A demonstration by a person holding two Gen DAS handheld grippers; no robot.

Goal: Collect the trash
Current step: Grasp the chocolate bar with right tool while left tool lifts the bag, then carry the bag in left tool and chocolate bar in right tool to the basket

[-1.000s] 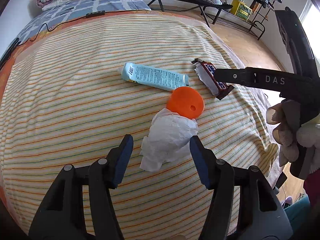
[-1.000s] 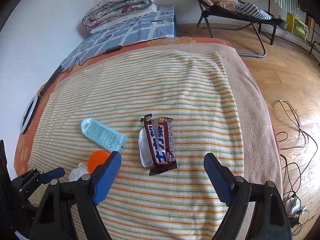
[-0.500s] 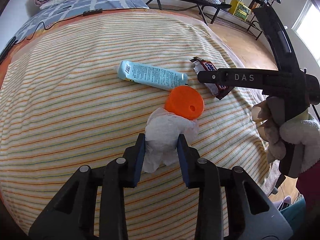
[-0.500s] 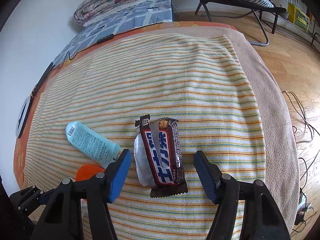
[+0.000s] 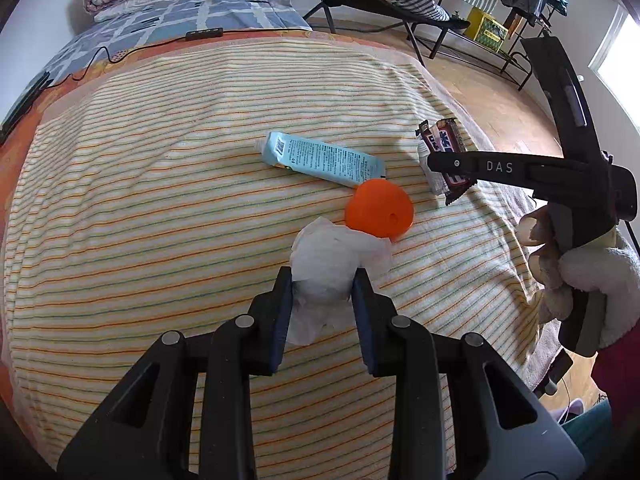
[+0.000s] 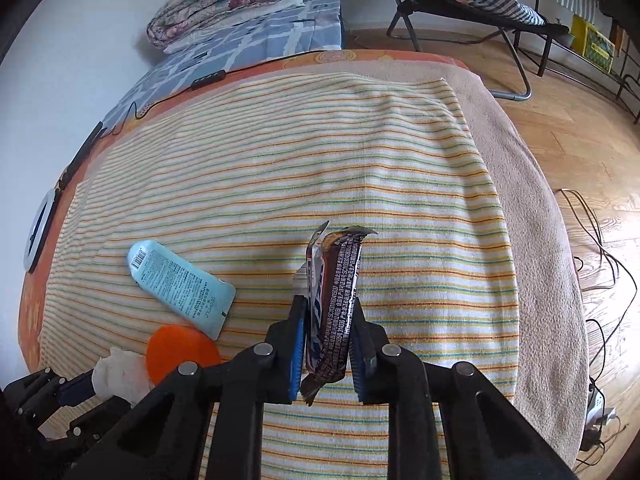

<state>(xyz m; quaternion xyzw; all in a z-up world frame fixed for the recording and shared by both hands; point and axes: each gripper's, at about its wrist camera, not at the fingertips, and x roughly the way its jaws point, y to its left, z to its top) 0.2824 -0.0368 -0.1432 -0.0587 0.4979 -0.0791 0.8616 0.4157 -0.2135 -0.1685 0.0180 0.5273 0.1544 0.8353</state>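
Candy wrapper point(image 6: 334, 304) now pinched upright in right tool point(image 6: 326, 344); left tool point(image 5: 322, 312) closed on tissue point(image 5: 336, 264). Both ready to lift off bed point(image 5: 140, 220).

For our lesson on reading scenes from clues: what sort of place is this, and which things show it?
Most likely a bedroom in a home. A striped yellow towel covers a bed, a folded floral quilt lies on blue checked bedding at its head, and a black folding lounge chair stands on the wooden floor.
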